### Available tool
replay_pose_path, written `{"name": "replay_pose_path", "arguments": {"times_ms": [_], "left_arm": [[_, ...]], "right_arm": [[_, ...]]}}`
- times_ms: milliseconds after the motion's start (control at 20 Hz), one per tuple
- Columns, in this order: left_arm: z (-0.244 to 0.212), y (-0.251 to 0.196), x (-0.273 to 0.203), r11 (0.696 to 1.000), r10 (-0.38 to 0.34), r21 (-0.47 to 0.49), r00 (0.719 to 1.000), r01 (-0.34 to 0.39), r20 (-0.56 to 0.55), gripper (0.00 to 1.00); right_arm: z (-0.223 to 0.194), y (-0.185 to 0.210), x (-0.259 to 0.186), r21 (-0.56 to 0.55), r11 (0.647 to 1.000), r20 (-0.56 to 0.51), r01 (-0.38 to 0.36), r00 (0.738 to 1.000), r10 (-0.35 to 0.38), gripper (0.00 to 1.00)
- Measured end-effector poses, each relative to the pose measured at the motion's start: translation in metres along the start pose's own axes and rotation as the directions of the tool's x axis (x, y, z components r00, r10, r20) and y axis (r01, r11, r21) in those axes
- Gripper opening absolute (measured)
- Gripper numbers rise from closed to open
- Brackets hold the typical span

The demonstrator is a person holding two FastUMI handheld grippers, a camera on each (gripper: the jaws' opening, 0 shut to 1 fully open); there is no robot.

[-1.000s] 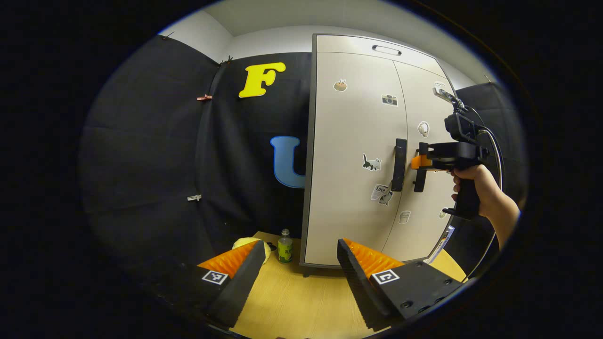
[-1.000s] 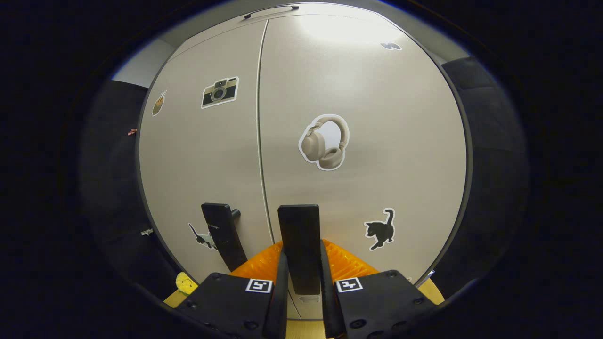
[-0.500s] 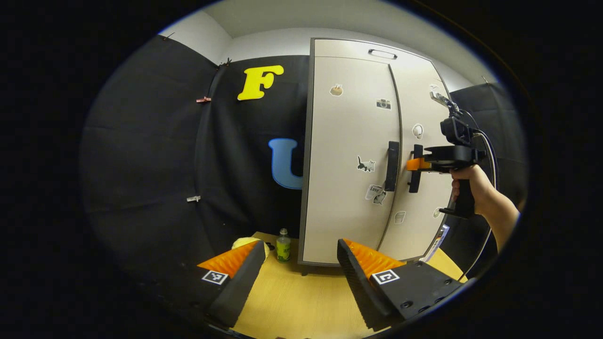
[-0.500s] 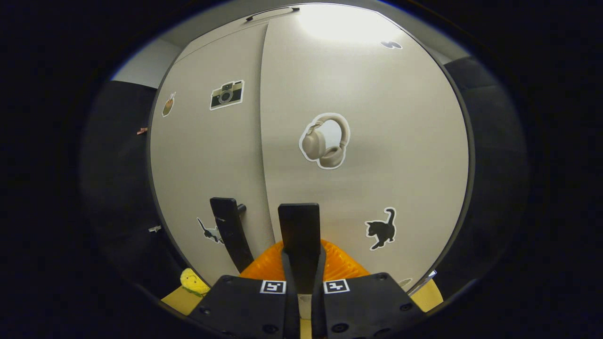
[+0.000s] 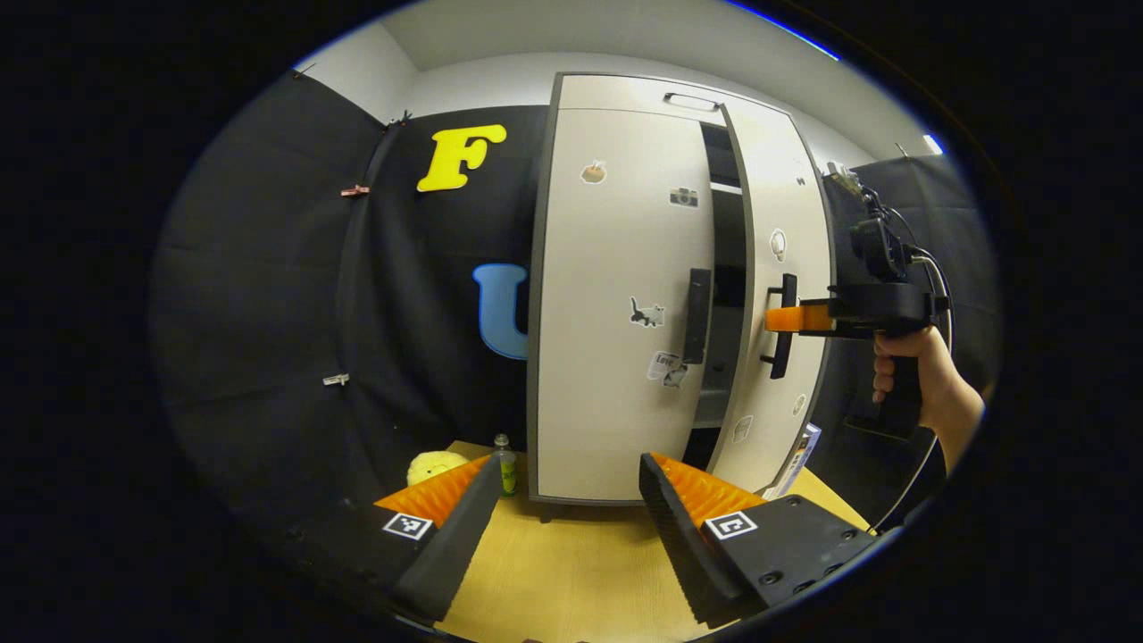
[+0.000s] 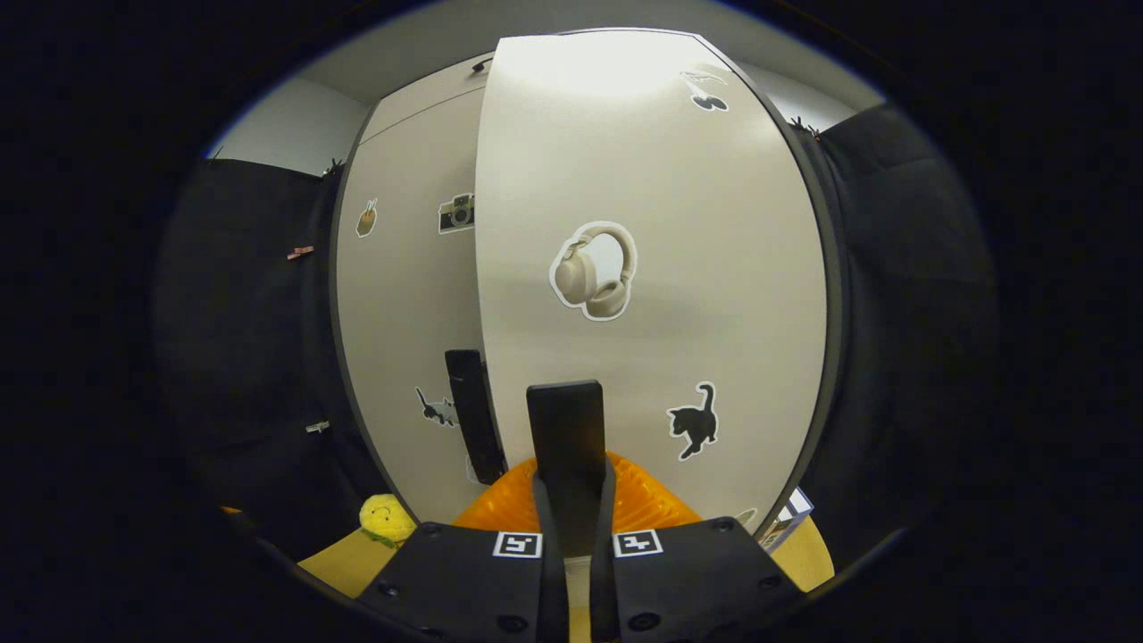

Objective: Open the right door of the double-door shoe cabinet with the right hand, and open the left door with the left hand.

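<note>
In the left gripper view, the tall beige double-door shoe cabinet (image 5: 625,295) stood on the pale wooden surface (image 5: 571,572), its right door (image 5: 786,295) swung partly outward to leave a dark gap beside the flat left door (image 5: 616,304). The left hand-held gripper (image 5: 567,527) hung low in front of the cabinet, its fingers spread wide with nothing between them, well apart from the left door's black bar handle (image 5: 697,314); bare surface lay between it and the cabinet's foot. Farther off, the right hand-held gripper (image 5: 786,318), held by a hand (image 5: 920,388), was clamped on the right door's black bar handle (image 5: 783,325). A small green bottle (image 5: 506,466) and a yellow plush toy (image 5: 432,464) sat beside the cabinet's left corner.

In the right gripper view, the right hand-held gripper (image 6: 571,518) was closed on the right handle (image 6: 565,429), both fingers pressed against it. The right door (image 6: 652,268) overlapped the edge of the left door (image 6: 406,330), whose handle (image 6: 473,411) stood just to the left. The plush toy (image 6: 386,521) lay at the lower left.
</note>
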State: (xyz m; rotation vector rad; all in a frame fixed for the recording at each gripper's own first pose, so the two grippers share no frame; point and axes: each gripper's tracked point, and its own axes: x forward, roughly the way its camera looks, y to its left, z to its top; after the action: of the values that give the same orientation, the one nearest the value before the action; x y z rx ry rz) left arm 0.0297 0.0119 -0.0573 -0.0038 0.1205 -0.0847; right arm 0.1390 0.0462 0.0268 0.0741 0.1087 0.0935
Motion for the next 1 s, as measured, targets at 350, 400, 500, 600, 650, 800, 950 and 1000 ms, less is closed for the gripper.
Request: {"name": "replay_pose_path", "arguments": {"times_ms": [350, 400, 500, 600, 650, 800, 950, 1000], "left_arm": [[0.012, -0.050, 0.005, 0.995, -0.082, 0.054, 0.997, 0.081, 0.013, 0.95], [0.013, -0.054, 0.005, 0.994, -0.089, 0.063, 0.996, 0.088, 0.016, 0.95], [0.013, -0.064, 0.006, 0.992, -0.100, 0.073, 0.995, 0.099, 0.016, 0.95], [0.013, -0.074, 0.008, 0.992, -0.114, 0.064, 0.993, 0.113, 0.012, 0.95], [0.013, -0.079, 0.009, 0.991, -0.122, 0.059, 0.992, 0.122, 0.008, 0.95], [0.010, -0.093, 0.012, 0.988, -0.146, 0.058, 0.989, 0.145, 0.000, 0.95], [0.010, -0.101, 0.015, 0.985, -0.156, 0.078, 0.988, 0.155, 0.001, 0.95], [0.010, -0.104, 0.016, 0.984, -0.161, 0.083, 0.987, 0.160, 0.002, 0.95]], "right_arm": [[-0.001, -0.017, -0.039, -0.005, 1.000, 0.003, -0.017, 1.000, 0.017, 0.14], [-0.001, -0.021, -0.045, -0.004, 1.000, 0.004, -0.018, 1.000, 0.018, 0.13], [0.000, -0.030, -0.059, -0.002, 1.000, 0.003, -0.019, 1.000, 0.019, 0.14], [0.000, -0.041, -0.073, 0.005, 1.000, -0.002, -0.016, 1.000, 0.016, 0.13], [0.000, -0.046, -0.078, 0.008, 1.000, -0.001, -0.008, 1.000, 0.008, 0.13], [0.002, -0.064, -0.094, 0.010, 0.999, -0.005, 0.032, 0.999, -0.032, 0.13], [0.004, -0.080, -0.106, 0.007, 0.997, -0.012, 0.081, 0.997, -0.081, 0.13], [0.005, -0.086, -0.109, -0.001, 0.995, -0.011, 0.096, 0.995, -0.096, 0.13]]}}
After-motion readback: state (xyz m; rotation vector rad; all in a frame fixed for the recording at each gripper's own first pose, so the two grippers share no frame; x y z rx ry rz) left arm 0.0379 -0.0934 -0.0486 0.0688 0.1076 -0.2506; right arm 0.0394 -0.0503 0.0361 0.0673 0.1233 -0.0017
